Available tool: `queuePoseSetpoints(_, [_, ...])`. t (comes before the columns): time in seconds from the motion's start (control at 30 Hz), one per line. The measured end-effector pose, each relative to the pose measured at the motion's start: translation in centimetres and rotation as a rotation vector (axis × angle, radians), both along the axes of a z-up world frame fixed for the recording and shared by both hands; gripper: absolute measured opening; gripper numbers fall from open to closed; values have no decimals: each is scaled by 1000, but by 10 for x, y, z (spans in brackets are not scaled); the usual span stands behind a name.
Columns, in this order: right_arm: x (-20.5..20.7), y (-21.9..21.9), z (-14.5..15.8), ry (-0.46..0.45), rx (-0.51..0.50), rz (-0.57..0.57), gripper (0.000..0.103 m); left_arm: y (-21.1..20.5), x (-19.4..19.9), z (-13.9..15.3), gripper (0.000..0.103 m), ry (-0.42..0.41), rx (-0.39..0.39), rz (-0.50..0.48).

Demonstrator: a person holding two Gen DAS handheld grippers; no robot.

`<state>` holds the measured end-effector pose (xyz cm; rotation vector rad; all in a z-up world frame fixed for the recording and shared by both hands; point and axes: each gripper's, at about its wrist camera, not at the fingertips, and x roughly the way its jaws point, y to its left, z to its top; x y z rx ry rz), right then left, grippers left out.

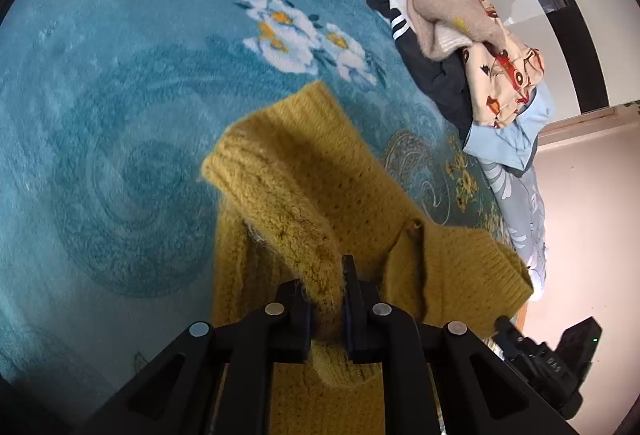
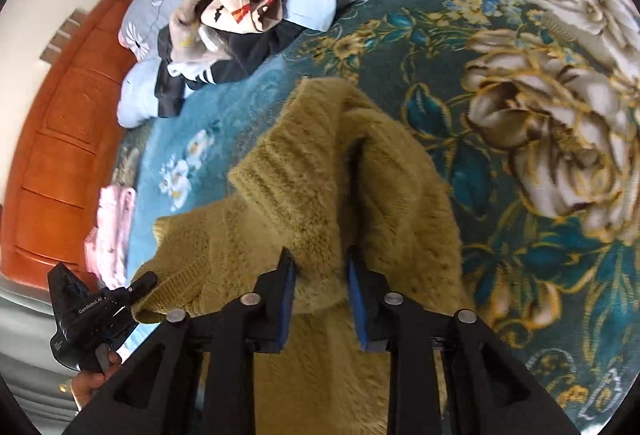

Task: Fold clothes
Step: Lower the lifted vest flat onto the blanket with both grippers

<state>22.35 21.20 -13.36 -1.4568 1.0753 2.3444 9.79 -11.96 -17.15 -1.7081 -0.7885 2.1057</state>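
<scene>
A mustard-yellow knit sweater (image 1: 320, 171) is spread across the teal floral blanket (image 1: 100, 107) on the bed, right in the near-middle of both views. In the left wrist view, a fuzzy rolled bit of the sweater, looks like a sleeve, is pinched between the fingers of the left gripper (image 1: 327, 287), jaws pressed in tight on the knit. The ribbed cuff end is flopped out ahead toward the far side.

In the right wrist view, the same sweater (image 2: 320, 195) is seen, and a thick fold of it is caught between the blue-padded fingers of the right gripper (image 2: 322, 275). The jaws are held a bit wider there, but fabric is filling the gap and touching both pads, so it's pinching the sweater too. The other gripper can be spotted at the near left (image 2: 100, 311), clamped on the ribbed hem.

Farther back, a pile of unfolded clothes (image 1: 452, 47) is heaped at the far right of the left view: dark grey stuff, a beige knit, a cartoon-print piece, something light blue. A folded pink garment (image 2: 114, 231) is sitting at the left edge of the blanket, well apart from the sweater, with a wooden headboard (image 2: 60, 155) beyond it.
</scene>
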Motion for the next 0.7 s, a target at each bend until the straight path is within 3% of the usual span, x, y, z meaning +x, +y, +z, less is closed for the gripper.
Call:
queuePoseSetpoints(0.13, [6,-5,44,29,199,-12,35,-2,5,-5,13,9,9,-2])
queuePoseSetpoints(0.53, [-128,-58,52,-6,291,400,41,-16,8,2,15,60,48,19])
queuePoseSetpoints(0.7, [-128,-46,21,-83,265,438,49,-15,8,0,15,51,54,16])
